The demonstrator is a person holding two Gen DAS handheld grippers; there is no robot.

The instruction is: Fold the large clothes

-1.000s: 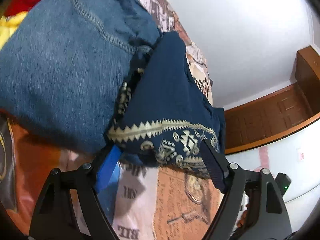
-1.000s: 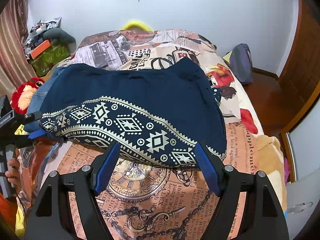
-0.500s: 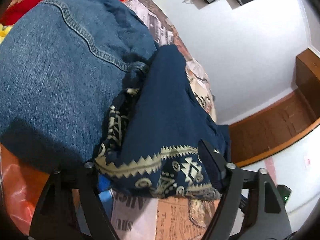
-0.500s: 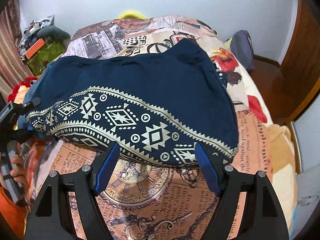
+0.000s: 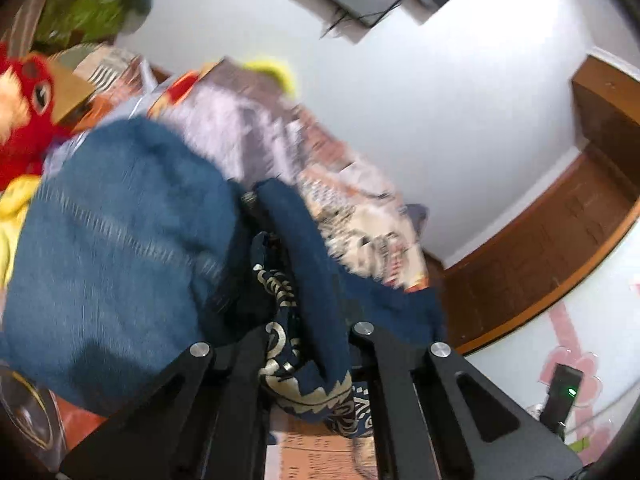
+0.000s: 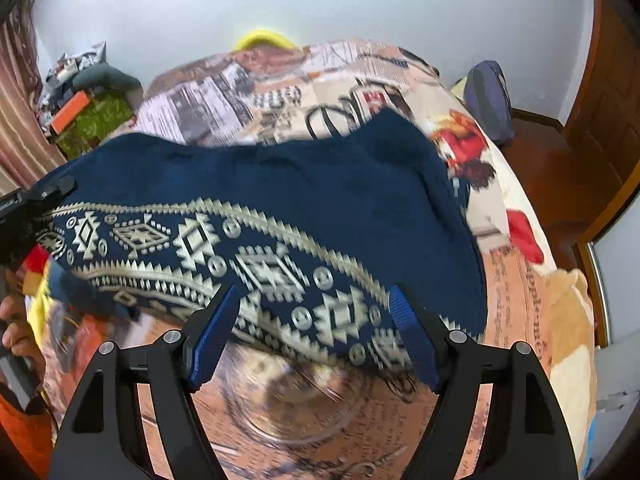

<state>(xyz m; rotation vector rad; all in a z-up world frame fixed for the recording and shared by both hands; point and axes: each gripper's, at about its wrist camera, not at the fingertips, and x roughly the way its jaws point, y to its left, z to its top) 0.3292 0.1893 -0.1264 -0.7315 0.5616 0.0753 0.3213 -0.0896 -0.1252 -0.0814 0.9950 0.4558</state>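
The left gripper [image 5: 308,344] is clamped on the navy patterned garment [image 6: 280,208] at the bed's [image 6: 520,280] left edge (right gripper [image 6: 316,332] spread apart), so lifting evenly should keep the hem straight.
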